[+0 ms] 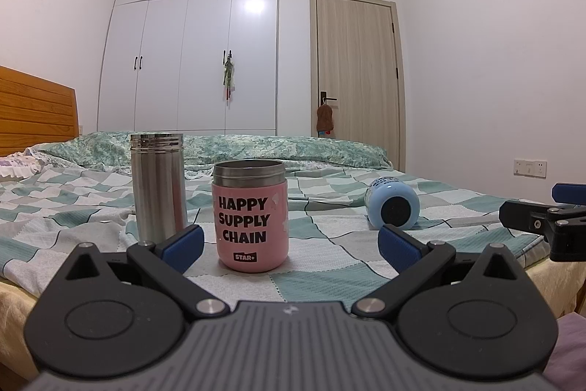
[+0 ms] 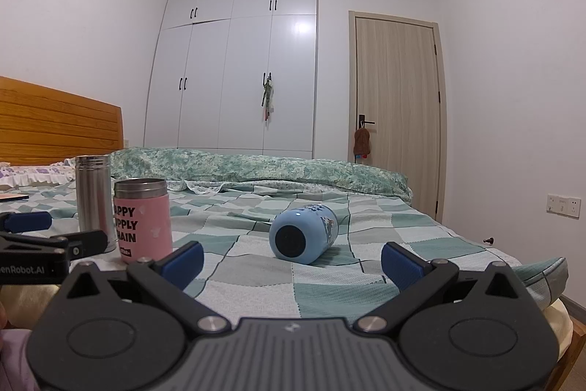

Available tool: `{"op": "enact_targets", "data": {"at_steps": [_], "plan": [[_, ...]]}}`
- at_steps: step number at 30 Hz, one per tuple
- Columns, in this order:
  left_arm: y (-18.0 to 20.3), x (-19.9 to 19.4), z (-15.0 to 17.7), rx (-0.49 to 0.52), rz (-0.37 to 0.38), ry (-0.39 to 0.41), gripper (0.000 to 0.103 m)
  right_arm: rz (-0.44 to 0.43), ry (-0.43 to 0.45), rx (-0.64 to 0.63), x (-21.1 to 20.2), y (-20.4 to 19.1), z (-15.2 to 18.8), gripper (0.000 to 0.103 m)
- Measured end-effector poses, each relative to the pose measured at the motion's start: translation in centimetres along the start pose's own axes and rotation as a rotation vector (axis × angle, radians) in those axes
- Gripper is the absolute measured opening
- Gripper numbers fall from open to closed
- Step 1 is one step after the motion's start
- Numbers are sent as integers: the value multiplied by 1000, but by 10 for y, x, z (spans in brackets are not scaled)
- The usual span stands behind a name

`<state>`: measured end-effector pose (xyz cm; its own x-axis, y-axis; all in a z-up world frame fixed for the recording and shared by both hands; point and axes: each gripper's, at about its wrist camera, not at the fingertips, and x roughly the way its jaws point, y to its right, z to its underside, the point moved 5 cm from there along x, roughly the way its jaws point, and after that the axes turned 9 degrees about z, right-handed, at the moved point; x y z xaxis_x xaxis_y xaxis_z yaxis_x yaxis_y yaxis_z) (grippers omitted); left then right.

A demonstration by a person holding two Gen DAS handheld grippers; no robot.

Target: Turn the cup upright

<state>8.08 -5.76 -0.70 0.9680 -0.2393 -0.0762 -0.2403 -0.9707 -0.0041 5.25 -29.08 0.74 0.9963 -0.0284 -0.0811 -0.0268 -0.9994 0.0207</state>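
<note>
A light blue cup lies on its side on the checked bedspread, its dark round base facing me; it also shows in the left wrist view. My right gripper is open and empty, a short way in front of the blue cup. My left gripper is open and empty, just in front of an upright pink cup lettered "HAPPY SUPPLY CHAIN". A steel cup stands upright behind and to the left of the pink cup.
The cups rest on a bed with a green and white checked cover. A folded green quilt lies along the far side. A wooden headboard is at left. The bed's near edge runs below both grippers.
</note>
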Motion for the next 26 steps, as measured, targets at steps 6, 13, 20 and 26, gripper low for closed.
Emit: {"op": "enact_targets", "data": {"at_steps": [6,13,20,26], "plan": [[0,0,0,-1,3,1,103,0,0,0,0,0,0,103],[1,0,0,-1,7,1,103,0,0,0,0,0,0,103],[2,0,-1,4,9,4,103,0,-1,-1,0,0,0,103],[5,-4,-1,27,10,28,103,0,-1,-2,0,0,0,103]]}}
